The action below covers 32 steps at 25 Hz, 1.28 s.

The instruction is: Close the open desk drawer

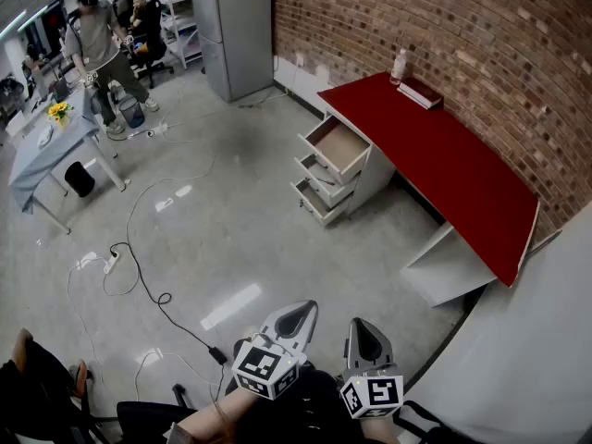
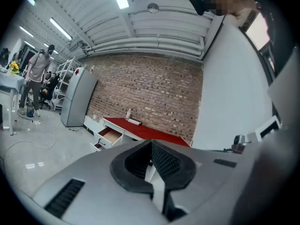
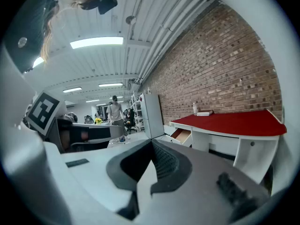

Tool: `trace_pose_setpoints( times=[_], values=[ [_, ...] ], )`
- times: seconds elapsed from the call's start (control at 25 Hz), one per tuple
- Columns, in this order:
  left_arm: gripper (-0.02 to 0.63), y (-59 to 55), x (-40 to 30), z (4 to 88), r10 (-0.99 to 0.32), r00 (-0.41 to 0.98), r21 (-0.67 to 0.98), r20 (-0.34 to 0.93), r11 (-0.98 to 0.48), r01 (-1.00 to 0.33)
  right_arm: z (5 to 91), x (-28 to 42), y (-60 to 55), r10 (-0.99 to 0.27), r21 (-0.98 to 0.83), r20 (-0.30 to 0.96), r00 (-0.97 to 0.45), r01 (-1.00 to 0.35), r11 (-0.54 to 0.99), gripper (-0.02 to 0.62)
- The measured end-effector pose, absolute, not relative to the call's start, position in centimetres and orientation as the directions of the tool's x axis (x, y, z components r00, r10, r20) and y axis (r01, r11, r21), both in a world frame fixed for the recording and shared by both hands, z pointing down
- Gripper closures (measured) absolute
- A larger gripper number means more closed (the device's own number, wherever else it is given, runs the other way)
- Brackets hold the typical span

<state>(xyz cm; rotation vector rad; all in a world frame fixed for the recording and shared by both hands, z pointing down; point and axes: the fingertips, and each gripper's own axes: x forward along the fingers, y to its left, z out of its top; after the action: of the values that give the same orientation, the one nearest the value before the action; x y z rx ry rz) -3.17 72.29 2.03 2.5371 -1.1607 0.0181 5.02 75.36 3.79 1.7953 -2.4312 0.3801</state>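
A white drawer unit (image 1: 340, 176) stands under the left end of a red-topped desk (image 1: 435, 160) against the brick wall. Its top drawer (image 1: 337, 145) is pulled far out and looks empty; the two lower drawers (image 1: 317, 192) stick out a little. The open top drawer (image 2: 111, 135) is also small and distant in the left gripper view, and the same drawer (image 3: 182, 135) shows in the right gripper view. My left gripper (image 1: 296, 318) and right gripper (image 1: 363, 337) hang side by side near me, far from the desk. The left gripper (image 2: 151, 144) is shut on nothing, and so is the right gripper (image 3: 151, 143).
A bottle (image 1: 400, 66) and a book (image 1: 421, 92) lie on the desk's far end. Cables (image 1: 139, 276) trail over the floor between me and the drawers. A grey cabinet (image 1: 236, 26) stands at the back, a person (image 1: 97, 49) and a cloth-covered table (image 1: 51, 146) at far left. A white panel (image 1: 536, 340) is on my right.
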Motion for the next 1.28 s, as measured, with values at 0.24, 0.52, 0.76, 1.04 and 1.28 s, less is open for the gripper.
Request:
trace_pose_setpoints(
  times=[0.24, 0.52, 0.76, 1.04, 1.28],
  values=[
    [0.601, 72.1, -3.1, 1.2, -0.766, 0.633, 0.307, 0.116, -0.578, -0.756, 3.1, 5.3, 74.8, -0.913, -0.134, 0.213, -0.347, -0.937, 0.324, 0.591],
    [0.600, 73.0, -3.6, 1.0, -0.782, 0.610, 0.289, 0.127, -0.559, -0.777, 3.0, 4.4, 74.8, -0.899, -0.151, 0.198, -0.391, -0.918, 0.366, 0.591],
    [0.600, 74.4, -3.8, 1.7, -0.801, 0.583, 0.302, 0.135, -0.527, -0.794, 3.5, 4.1, 76.0, -0.895, -0.176, 0.167, -0.414, -0.905, 0.387, 0.591],
    [0.600, 75.3, -4.0, 2.8, -0.806, 0.562, 0.310, 0.182, -0.496, -0.811, 4.5, 3.9, 76.1, -0.877, -0.202, 0.186, -0.442, -0.891, 0.407, 0.591],
    [0.600, 73.8, -4.1, 2.1, -0.809, 0.561, 0.305, 0.174, -0.498, -0.812, 3.8, 4.5, 74.7, -0.887, -0.201, 0.184, -0.423, -0.900, 0.388, 0.591]
  ],
)
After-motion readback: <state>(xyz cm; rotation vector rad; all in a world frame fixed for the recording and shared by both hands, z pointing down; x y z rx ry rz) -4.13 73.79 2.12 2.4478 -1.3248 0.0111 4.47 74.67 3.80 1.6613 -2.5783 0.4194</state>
